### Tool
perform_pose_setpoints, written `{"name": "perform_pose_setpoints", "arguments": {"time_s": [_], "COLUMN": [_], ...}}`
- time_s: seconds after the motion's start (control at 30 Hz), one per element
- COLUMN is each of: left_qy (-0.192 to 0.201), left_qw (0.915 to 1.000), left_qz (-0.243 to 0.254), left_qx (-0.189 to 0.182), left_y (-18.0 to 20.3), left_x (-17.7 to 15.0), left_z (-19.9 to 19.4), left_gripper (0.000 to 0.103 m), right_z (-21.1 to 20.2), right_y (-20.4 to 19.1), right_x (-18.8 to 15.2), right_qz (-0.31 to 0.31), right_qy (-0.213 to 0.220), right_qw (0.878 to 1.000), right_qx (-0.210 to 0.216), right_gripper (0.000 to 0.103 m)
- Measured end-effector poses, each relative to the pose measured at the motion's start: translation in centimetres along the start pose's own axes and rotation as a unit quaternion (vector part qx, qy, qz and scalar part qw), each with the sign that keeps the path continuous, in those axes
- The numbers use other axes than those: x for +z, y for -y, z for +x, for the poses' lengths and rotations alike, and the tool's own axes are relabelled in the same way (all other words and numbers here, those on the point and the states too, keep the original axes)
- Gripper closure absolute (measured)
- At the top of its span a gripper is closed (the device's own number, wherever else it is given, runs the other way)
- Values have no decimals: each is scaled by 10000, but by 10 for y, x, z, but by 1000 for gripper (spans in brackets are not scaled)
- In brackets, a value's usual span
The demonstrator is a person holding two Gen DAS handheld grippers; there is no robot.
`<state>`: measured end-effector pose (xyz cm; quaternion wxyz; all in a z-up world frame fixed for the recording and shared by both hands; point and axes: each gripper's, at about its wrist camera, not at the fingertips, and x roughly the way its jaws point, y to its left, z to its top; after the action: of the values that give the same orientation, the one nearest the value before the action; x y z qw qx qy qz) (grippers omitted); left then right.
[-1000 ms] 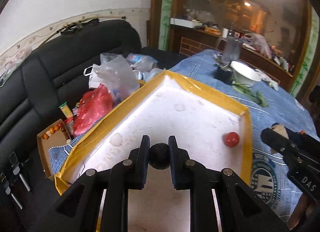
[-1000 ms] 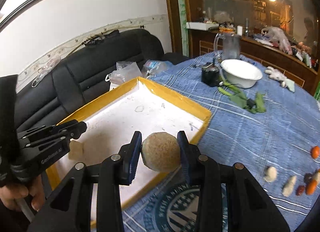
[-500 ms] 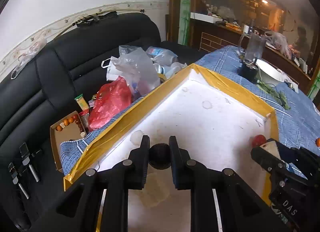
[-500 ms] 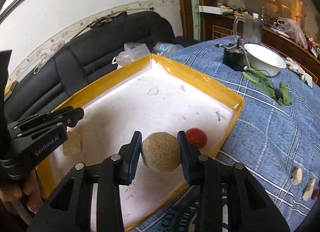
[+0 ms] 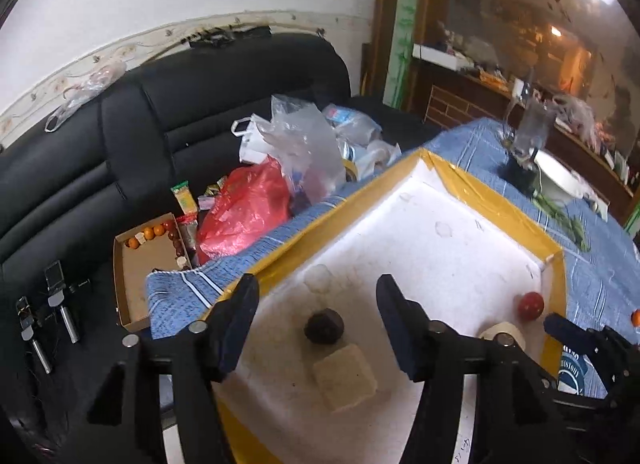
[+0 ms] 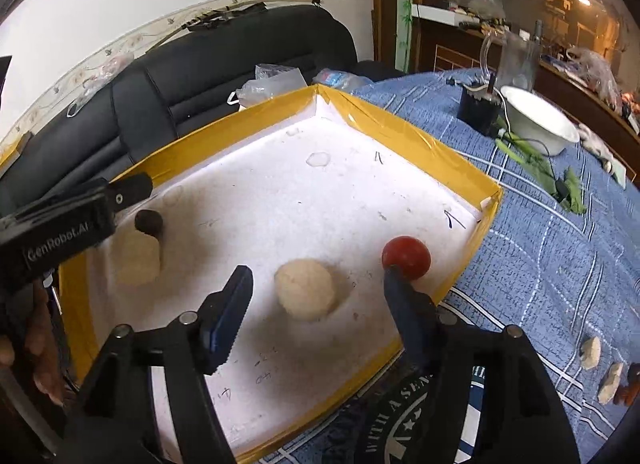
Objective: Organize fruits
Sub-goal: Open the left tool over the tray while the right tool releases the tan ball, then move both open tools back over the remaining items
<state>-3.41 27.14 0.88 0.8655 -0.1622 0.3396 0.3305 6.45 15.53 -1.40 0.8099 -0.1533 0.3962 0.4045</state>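
Four pieces lie in the yellow-rimmed tray (image 6: 404,131): a dark round fruit (image 5: 324,326) and a pale cube (image 5: 345,377) between the spread left gripper (image 5: 316,322) fingers, a tan round fruit (image 6: 306,294) between the released right gripper (image 6: 316,302) fingers, and a red fruit (image 6: 406,257) touching its right fingertip. Several bits (image 6: 591,352) remain on the blue cloth beyond the right finger, so sorting looks unfinished. Nothing blocks them.

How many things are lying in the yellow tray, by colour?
Red ball: 1
Dark ball: 1
Pale round ball: 1
Pale block: 1
Total in the yellow tray: 4
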Motion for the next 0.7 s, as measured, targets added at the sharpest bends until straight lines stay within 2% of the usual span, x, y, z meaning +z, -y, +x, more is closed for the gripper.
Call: {"name": "perform_pose_setpoints", "arguments": {"time_s": [0.1, 0.17, 0.23, 0.37, 0.57, 0.7], "left_qy": [19, 60, 125, 140, 196, 299], "left_qw": [10000, 10000, 9999, 9999, 9993, 9966], "left_qz": [-8, -41, -61, -9, 295, 689], "left_qx": [-14, -3, 28, 10, -154, -345], "left_y": [-2, -2, -2, 6, 34, 65], "left_x": [-1, -2, -2, -3, -10, -21], "left_z": [-4, -7, -11, -16, -32, -45], "left_gripper": [41, 31, 26, 22, 21, 20], "right_z": [-11, -19, -30, -48, -78, -97], "right_y": [1, 5, 12, 30, 67, 94], "right_x": [-3, -7, -12, -25, -45, -59], "right_qz": [-43, -30, 29, 207, 704, 1045], "right_qy": [79, 131, 187, 239, 353, 428], "right_qw": [9999, 9998, 9995, 9985, 9937, 9880], "right_qx": [-65, -142, -235, -446, -797, -1051], "right_gripper": [32, 30, 25, 0, 0, 0]}}
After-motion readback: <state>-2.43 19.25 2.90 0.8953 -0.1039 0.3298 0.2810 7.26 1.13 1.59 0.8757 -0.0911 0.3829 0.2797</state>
